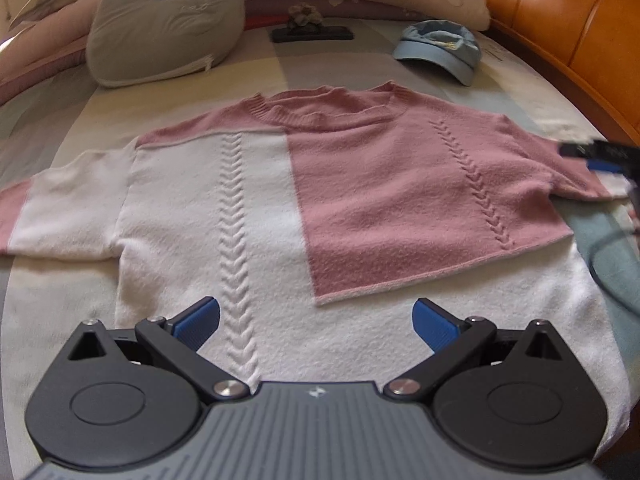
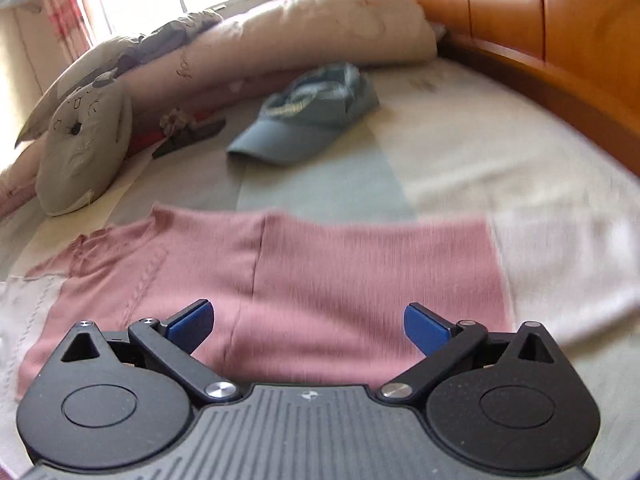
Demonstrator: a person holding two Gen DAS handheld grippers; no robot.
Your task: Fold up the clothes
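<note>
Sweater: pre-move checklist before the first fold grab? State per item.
1. Sweater lies spread flat on the bed, front up: ok.
2. Left gripper is open and holds nothing, over the white hem area: ok.
3. Right gripper is open and holds nothing, over the pink sleeve: ok.
4. Both sleeves are spread outward, not tucked under: ok; the cuffs run toward the frame edges.
5. Fold path is clear: ok. The blue cap, the grey pillow and the dark flat object lie beyond the collar, apart from the sweater.
6. Right view is sharp enough to aim a pinch: not ok, motion blur.
</note>
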